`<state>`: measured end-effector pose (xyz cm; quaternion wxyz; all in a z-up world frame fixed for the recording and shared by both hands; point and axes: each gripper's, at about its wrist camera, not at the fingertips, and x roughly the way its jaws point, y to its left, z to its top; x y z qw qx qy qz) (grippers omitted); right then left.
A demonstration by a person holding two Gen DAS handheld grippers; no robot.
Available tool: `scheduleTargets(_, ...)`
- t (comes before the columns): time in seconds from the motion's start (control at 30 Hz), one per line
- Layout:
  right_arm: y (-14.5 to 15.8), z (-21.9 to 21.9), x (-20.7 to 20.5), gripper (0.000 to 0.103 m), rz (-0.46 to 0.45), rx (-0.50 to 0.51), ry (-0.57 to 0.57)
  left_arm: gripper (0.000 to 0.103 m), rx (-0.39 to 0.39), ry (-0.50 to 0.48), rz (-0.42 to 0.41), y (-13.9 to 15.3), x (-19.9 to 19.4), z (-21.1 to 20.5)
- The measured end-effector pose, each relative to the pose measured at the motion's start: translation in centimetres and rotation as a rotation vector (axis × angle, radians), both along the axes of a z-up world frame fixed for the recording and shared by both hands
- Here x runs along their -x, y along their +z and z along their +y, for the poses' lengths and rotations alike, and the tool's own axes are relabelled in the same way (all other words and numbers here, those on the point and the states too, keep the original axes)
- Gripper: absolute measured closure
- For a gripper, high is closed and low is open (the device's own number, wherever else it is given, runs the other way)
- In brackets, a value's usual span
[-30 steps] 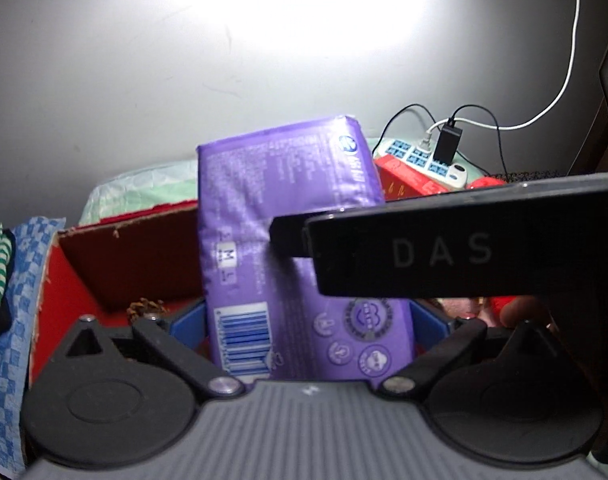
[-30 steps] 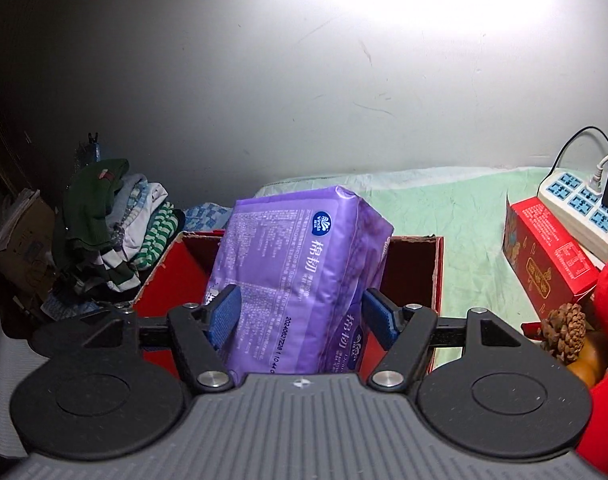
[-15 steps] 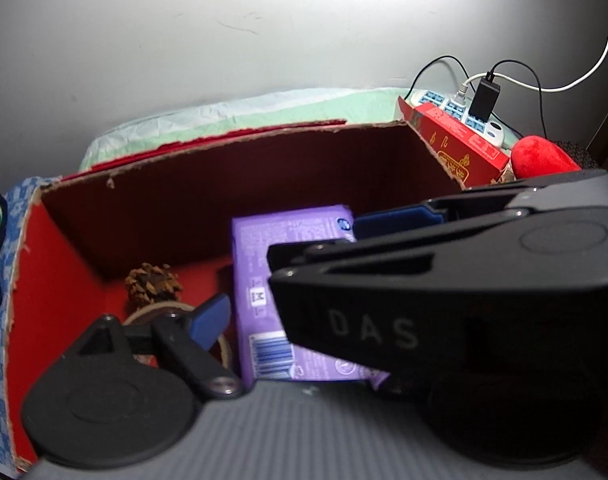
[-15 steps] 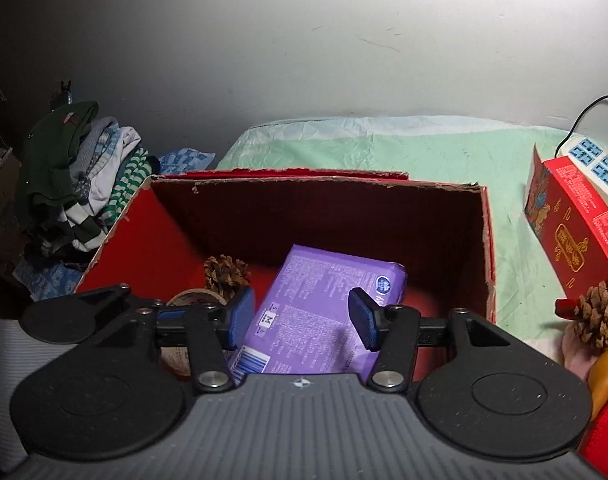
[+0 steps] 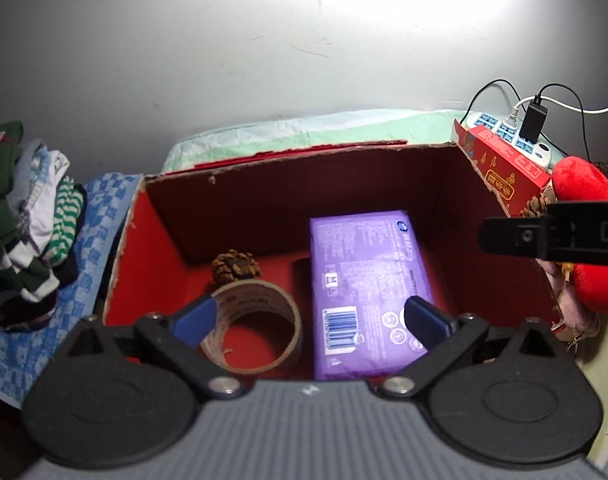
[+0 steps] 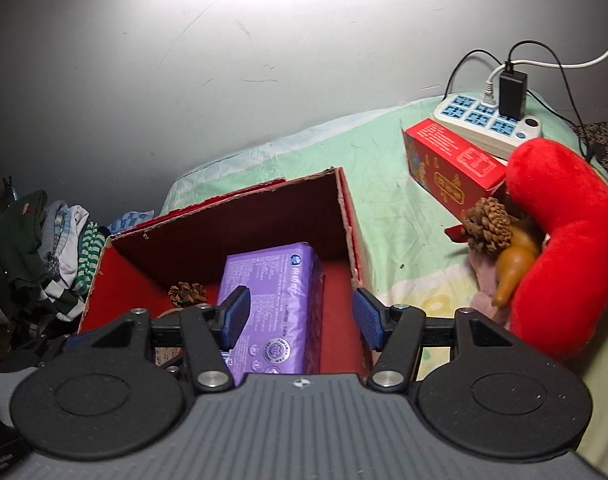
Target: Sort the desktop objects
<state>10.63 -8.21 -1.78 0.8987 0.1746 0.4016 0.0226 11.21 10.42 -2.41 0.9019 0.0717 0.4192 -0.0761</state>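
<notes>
A purple pack (image 5: 366, 280) lies flat on the floor of the open red cardboard box (image 5: 156, 248), beside a tape roll (image 5: 260, 324) and a pine cone (image 5: 235, 266). My left gripper (image 5: 310, 318) is open and empty above the box. My right gripper (image 6: 302, 316) is open and empty above the pack (image 6: 276, 304) at the right wall of the box (image 6: 346, 216). Part of the right gripper's body shows at the right edge of the left wrist view.
Outside the box on the green cloth (image 6: 388, 184) lie a red carton (image 6: 448, 168), a pine cone (image 6: 486, 224), a brown gourd (image 6: 512, 268), a red plush cushion (image 6: 564, 256) and a power strip (image 6: 488, 124). Folded clothes (image 5: 24, 216) are piled at the left.
The purple pack was held upright over the box by both grippers, then lowered to the box floor. Both grippers have opened and drawn back; the right one has swung right.
</notes>
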Motion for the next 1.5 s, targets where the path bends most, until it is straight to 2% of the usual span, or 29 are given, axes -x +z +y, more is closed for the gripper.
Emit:
scheduleTargets(0.13,0.4,-0.7,1.9,0.04,0.018,0.015,-0.028,0.001,0.004,0.015,-0.009,0.5,1.0,-0.1)
scheduleTargets(0.27,0.8,-0.8,3.9,0.03,0.002,0.072,-0.057,0.001,0.018,0.029,-0.008,0.9,2.2,-0.5)
scheduleTargets(0.43,0.6,-0.8,5.8,0.028,-0.007,0.158,-0.054,0.001,-0.029,0.021,-0.034,1.1,4.0,-2.2)
scheduleTargets(0.73,0.2,-4.5,8.4,0.027,-0.01,0.132,-0.042,0.0,-0.082,-0.011,-0.034,1.0,7.1,-7.0)
scheduleTargets(0.9,0.0,-7.8,10.0,0.027,-0.002,0.1,-0.051,0.0,-0.061,-0.032,-0.013,1.0,8.1,-10.4)
scheduleTargets(1.17,-0.2,-12.5,11.9,0.027,-0.006,0.107,-0.079,0.0,-0.048,-0.031,-0.01,0.6,9.0,-15.6)
scheduleTargets(1.5,-1.2,-17.7,12.0,0.027,0.024,0.089,-0.145,0.0,-0.052,-0.067,0.04,-1.5,8.4,-20.3)
